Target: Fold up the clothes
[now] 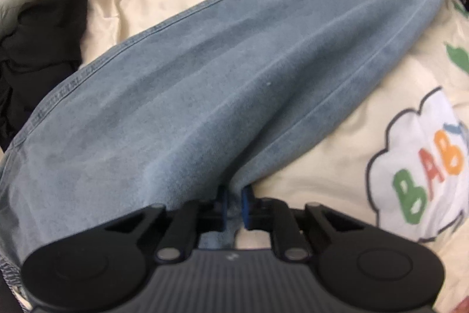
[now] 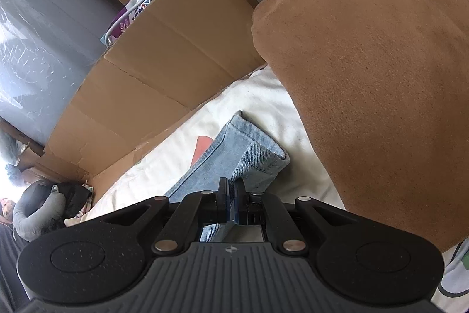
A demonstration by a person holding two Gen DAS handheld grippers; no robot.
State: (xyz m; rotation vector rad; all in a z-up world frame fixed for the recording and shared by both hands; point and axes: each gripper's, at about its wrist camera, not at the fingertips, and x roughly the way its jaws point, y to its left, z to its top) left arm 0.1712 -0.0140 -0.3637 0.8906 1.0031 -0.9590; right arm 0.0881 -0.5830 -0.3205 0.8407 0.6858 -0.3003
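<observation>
So the jeans (image 1: 234, 72) are stretched out long across a cream cartoon-print blanket (image 1: 337, 143) (it has "BABY" in coloured letters). Left gripper (image 1: 234, 195) is pinched tight on a fold of denim at the near end. Right gripper (image 2: 231, 189) is clamped on the hem end of a leg. Brown fabric (image 2: 366, 78) fills the right of that view, cardboard (image 2: 161, 63) sits behind, and black clothes (image 1: 44, 28) are piled off to the left.

Soft daylight fills both views. Ahead of the left tool the jeans (image 1: 234, 84) and quilt (image 1: 337, 154) are smeared with motion blur. The right view is sharp, though glare whitens the plastic (image 2: 38, 55) to the tool's left. Fisheye bends every edge.
</observation>
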